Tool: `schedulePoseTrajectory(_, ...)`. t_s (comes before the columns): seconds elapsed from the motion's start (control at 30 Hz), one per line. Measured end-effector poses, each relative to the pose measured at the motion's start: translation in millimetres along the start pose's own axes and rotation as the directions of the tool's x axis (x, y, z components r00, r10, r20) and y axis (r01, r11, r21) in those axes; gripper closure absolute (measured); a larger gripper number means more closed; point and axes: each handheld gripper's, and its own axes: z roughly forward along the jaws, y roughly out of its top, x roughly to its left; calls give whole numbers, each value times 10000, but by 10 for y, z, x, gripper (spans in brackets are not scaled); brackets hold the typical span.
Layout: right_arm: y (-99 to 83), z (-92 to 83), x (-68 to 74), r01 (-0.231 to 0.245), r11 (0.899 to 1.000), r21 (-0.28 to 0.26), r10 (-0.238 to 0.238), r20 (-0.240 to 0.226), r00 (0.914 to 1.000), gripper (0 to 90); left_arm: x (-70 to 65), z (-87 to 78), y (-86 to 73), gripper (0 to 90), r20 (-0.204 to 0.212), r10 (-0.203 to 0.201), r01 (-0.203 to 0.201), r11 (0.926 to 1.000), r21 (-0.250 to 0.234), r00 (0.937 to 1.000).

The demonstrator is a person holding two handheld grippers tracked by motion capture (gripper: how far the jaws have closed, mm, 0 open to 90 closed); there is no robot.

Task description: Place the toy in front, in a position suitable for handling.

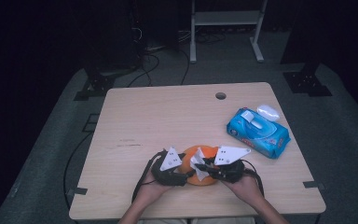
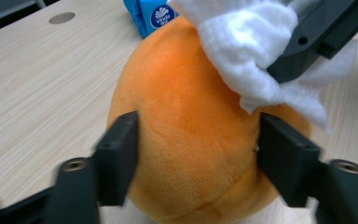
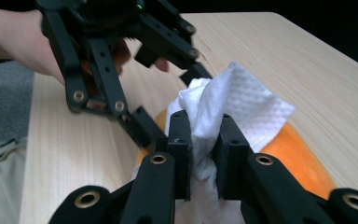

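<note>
An orange plush toy (image 1: 205, 152) lies on the wooden table (image 1: 168, 116) near its front edge. My left gripper (image 2: 200, 158) comes in from the toy's left and is shut on it, one black pad pressing into each side of the soft body. My right gripper (image 3: 205, 151) is shut on a crumpled white wipe (image 3: 242, 105), which it holds against the top of the toy (image 3: 298, 158). In the left gripper view, the wipe (image 2: 247, 42) drapes over the toy's upper right.
A blue pack of wet wipes (image 1: 259, 133) lies at the right of the table, with a small white oval object (image 1: 268, 112) just behind it. A round cable hole (image 1: 220, 95) sits near the far edge. A white metal frame (image 1: 226, 21) stands beyond the table.
</note>
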Motion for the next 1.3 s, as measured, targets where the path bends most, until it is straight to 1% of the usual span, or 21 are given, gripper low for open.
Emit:
schedulePoseTrajectory(0.07, -20, -71, -83, -258, 9996, -73, 260, 277, 9993, 782, -5, -21, 16, 457, -4, -19, 19, 10000, -4, 10000)
schedulePoseTrajectory(0.13, -63, -157, -191, -627, 9977, -249, 643, 701, 9955, 782, 17, -46, 32, 481, 133, -304, 304, 9995, 56, 9994)
schedulePoseTrajectory(0.23, -130, -237, -295, -1152, 9928, -336, 1178, 896, 9890, 781, 51, -104, 51, 489, 419, -748, 744, 9972, 107, 9963)
schedulePoseTrajectory(0.27, -143, -243, -311, -1155, 9928, -330, 1181, 947, 9885, 781, 57, -141, 60, 492, 445, -830, 825, 9965, 138, 9956)
schedulePoseTrajectory(0.4, -125, -157, -251, -1041, 9943, -211, 1055, 781, 9914, 781, 95, -222, 53, 497, 299, -1059, 1047, 9937, 407, 9939)
schedulePoseTrajectory(0.5, -70, -82, -138, -863, 9957, -339, 872, 232, 9959, 780, 133, -208, 19, 484, 269, -1390, 1378, 9896, 425, 9899)
schedulePoseTrajectory(0.53, -53, -55, -82, -689, 9971, -314, 689, -6, 9976, 780, 132, -205, 21, 458, 243, -1397, 1386, 9894, 425, 9899)
schedulePoseTrajectory(0.57, -44, -37, -50, -573, 9980, -273, 572, -29, 9984, 780, 123, -205, 28, 418, 204, -1248, 1239, 9915, 395, 9920)
schedulePoseTrajectory(0.6, -39, -16, -21, -494, 9987, -161, 494, -8, 9988, 780, 107, -204, 30, 336, 159, -1116, 1112, 9935, 244, 9936)
schedulePoseTrajectory(0.63, -46, -3, -28, -594, 9981, -168, 593, -58, 9982, 781, 92, -197, 30, 278, 171, -1068, 1067, 9943, 56, 9941)
schedulePoseTrajectory(0.7, -58, 13, -49, -785, 9966, -251, 780, -205, 9967, 780, 82, -167, 40, 224, 234, -1053, 1048, 9943, 213, 9942)
schedulePoseTrajectory(0.73, -55, 19, -43, -767, 9968, -237, 763, -185, 9969, 780, 79, -156, 38, 246, 97, -893, 889, 9954, 358, 9960)
schedulePoseTrajectory(0.77, -47, 22, -32, -673, 9975, -197, 670, -133, 9977, 780, 89, -148, 29, 321, 65, -962, 959, 9947, 377, 9953)
schedulePoseTrajectory(0.83, -40, 5, -50, -596, 9981, -157, 597, 51, 9982, 781, 127, -143, 4, 387, 7, -1241, 1240, 9915, 386, 9923)
schedulePoseTrajectory(0.9, -62, -34, -130, -779, 9968, -201, 786, 349, 9963, 781, 179, -140, -33, 411, -14, -1514, 1513, 9876, 414, 9885)
schedulePoseTrajectory(0.97, -133, -80, -250, -1122, 9936, -150, 1130, 727, 9909, 781, 231, -148, -71, 418, 52, -1834, 1831, 9823, 397, 9830)
schedulePoseTrajectory(1.03, -222, -120, -358, -1670, 9859, -116, 1673, 870, 9821, 781, 270, -164, -101, 419, 89, -2079, 2075, 9775, 382, 9781)
schedulePoseTrajectory(1.07, -253, -128, -375, -1805, 9835, -96, 1806, 844, 9799, 781, 276, -167, -107, 420, 79, -2124, 2119, 9765, 387, 9772)
schedulePoseTrajectory(1.13, -259, -122, -334, -1807, 9834, -148, 1813, 665, 9812, 780, 274, -167, -109, 423, -1, -2128, 2126, 9761, 457, 9771)
schedulePoseTrajectory(1.2, -212, -94, -235, -1539, 9878, -220, 1547, 391, 9872, 780, 288, -168, -120, 424, -83, -2200, 2201, 9743, 486, 9755)
schedulePoseTrajectory(1.3, -150, -51, -105, -1125, 9931, -317, 1122, -119, 9936, 780, 322, -178, -149, 424, -18, -2447, 2446, 9686, 437, 9696)
